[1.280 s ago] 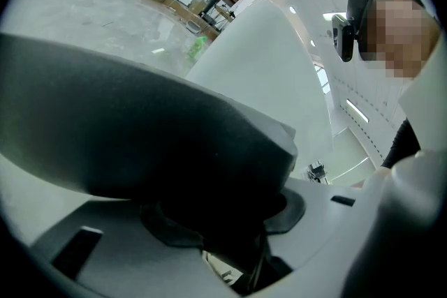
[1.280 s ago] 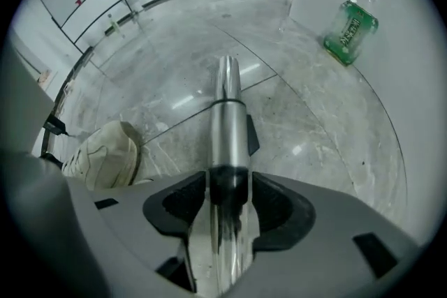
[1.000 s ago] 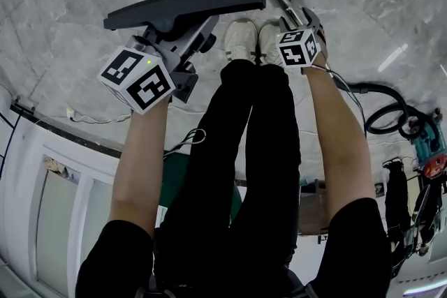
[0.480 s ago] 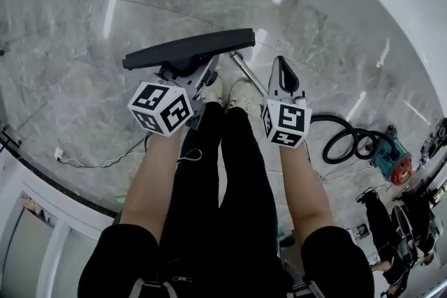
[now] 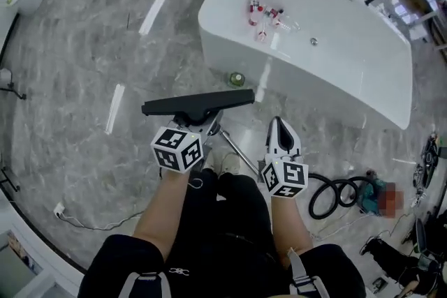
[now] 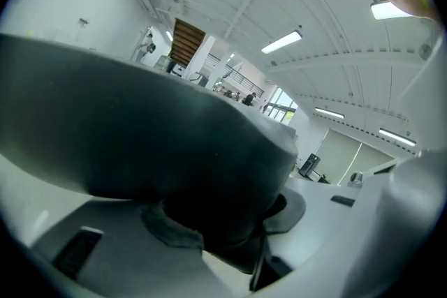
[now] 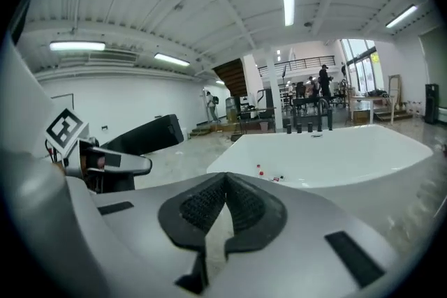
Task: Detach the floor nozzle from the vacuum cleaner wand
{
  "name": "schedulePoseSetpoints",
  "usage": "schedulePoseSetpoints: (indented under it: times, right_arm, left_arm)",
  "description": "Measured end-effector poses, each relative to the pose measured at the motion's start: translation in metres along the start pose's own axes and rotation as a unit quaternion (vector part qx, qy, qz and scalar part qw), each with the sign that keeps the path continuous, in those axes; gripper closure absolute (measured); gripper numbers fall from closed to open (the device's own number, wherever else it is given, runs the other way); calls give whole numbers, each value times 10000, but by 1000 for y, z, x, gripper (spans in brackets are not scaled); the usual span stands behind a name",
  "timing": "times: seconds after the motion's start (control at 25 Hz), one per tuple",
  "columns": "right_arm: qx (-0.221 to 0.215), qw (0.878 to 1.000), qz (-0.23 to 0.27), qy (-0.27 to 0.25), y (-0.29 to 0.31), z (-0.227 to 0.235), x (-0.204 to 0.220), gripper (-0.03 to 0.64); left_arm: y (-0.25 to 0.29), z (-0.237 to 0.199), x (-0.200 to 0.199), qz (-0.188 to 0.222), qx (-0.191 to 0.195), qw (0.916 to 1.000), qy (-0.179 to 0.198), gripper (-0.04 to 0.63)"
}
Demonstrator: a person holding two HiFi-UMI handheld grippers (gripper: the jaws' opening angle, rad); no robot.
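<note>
Both your grippers have risen, away from the floor; your left gripper (image 5: 204, 123) clamps the nozzle (image 5: 199, 102) by its neck, head crosswise just ahead; your right gripper (image 5: 281, 128) is clenched on nothing; the wand (image 5: 238, 149) shows below, between them.

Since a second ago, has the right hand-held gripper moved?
Yes. The right hand-held gripper has risen away from the wand, which lies on the floor.

Broad dark-grey plastic floor nozzle (image 5: 199, 102) is held level in the air, detached; the slim silver metal wand (image 5: 241, 150) lies slantwise on the floor (image 5: 84, 66) beneath.
</note>
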State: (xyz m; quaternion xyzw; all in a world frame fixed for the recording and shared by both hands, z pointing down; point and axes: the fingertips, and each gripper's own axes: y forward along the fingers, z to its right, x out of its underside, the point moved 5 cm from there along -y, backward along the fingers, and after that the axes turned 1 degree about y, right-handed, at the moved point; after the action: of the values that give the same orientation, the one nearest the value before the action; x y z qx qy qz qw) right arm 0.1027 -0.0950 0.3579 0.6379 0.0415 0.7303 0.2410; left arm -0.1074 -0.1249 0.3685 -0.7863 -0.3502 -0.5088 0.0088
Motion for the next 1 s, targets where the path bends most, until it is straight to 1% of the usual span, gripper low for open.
schedulePoseSetpoints:
  times: [0.04, 0.12, 0.16, 0.2, 0.36, 0.52, 0.6, 0.68, 0.8, 1.0]
  right_arm:
    - [-34, 9997, 83, 212, -9, -3, -21, 600]
    - [-168, 9972, 247, 687, -34, -13, -63, 600]
    - [-215, 9958, 343, 826, -48, -17, -84, 600]
    - [-226, 9952, 436, 847, -61, -21, -105, 600]
    - [-171, 9960, 672, 562, -95, -28, -173, 600]
    - [-210, 9935, 958, 570, -111, -25, -223, 601]
    - [-230, 9923, 1115, 493, -116, -27, -241, 601]
    - [-275, 9911, 1217, 469, -122, -29, -250, 601]
    - [-350, 9893, 1297, 566, -130, -29, -256, 601]
    - [-327, 9890, 1340, 538, -126, -16, -263, 601]
  left_arm:
    - [-6, 10, -17, 88, -27, 9999, 78, 414]
    - [-23, 32, -50, 209, -92, 9997, 81, 414]
    - [-31, 46, -67, 234, -88, 9996, 96, 414]
    - [-40, 61, -83, 245, -59, 9995, 177, 414]
    - [-66, 121, -145, 286, 24, 9967, 764, 414]
    - [-71, 161, -182, 348, 140, 9934, 1087, 414]
    - [-70, 169, -191, 356, 172, 9931, 1106, 414]
    - [-70, 172, -195, 361, 142, 9933, 1086, 414]
    - [-69, 173, -201, 376, 151, 9927, 1132, 414]
    - [-51, 178, -217, 487, 239, 9914, 1195, 414]
